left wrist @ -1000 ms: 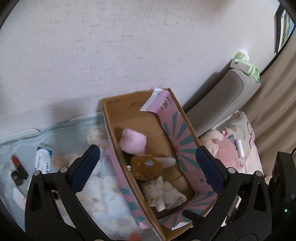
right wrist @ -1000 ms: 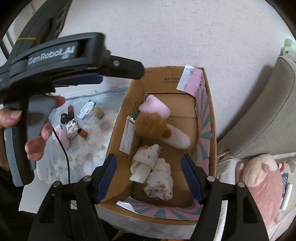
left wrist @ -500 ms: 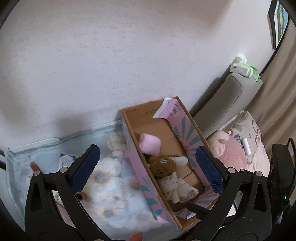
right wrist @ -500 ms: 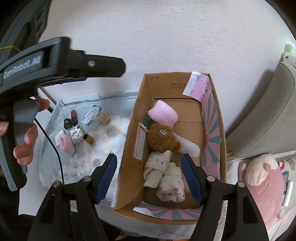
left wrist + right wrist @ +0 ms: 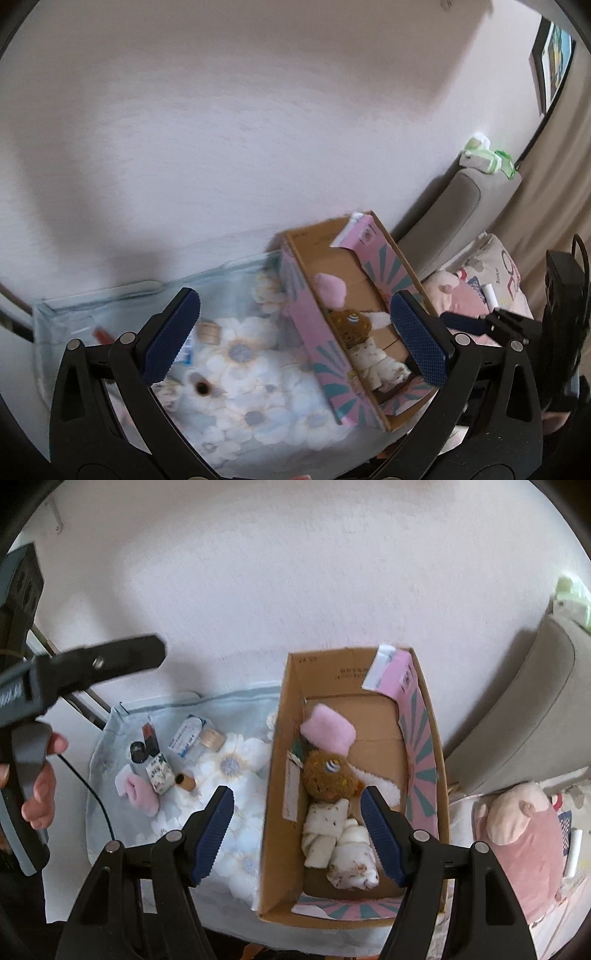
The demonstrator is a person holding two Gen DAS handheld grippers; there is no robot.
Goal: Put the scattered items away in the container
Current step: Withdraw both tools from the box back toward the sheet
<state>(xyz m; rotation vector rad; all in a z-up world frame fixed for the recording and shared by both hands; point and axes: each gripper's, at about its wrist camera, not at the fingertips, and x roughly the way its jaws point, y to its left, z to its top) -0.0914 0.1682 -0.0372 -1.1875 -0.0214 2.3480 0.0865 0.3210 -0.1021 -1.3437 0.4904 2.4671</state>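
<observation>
Right gripper [image 5: 297,834] hangs above the near end of the box [image 5: 275,775], jaws apart, nothing between the pads; likely parked here clear of the rim so it can swing to the next item. Left gripper [image 5: 293,341] likewise spread and empty, aimed down at the floral cloth [image 5: 258,413] left of the box; a hand [image 5: 35,775] grips its handle at the left edge of the right view. Judged: it is the one lining up the next pick. Box sits on the cloth's right side, far end touching or just short of the wall; long axis runs near-to-far, open top up. Inside, far to near: pink pad [image 5: 328,730], brown plush [image 5: 328,775], two rolled cloths [image 5: 338,843]. Still loose, clustered on the cloth's left part: lipstick [image 5: 148,734], small carton [image 5: 187,734], tape roll [image 5: 213,738], patterned bottle [image 5: 159,773], brown tube [image 5: 184,782] lying with its open end leftward, pink roll [image 5: 138,795]. Task looks about half done.
</observation>
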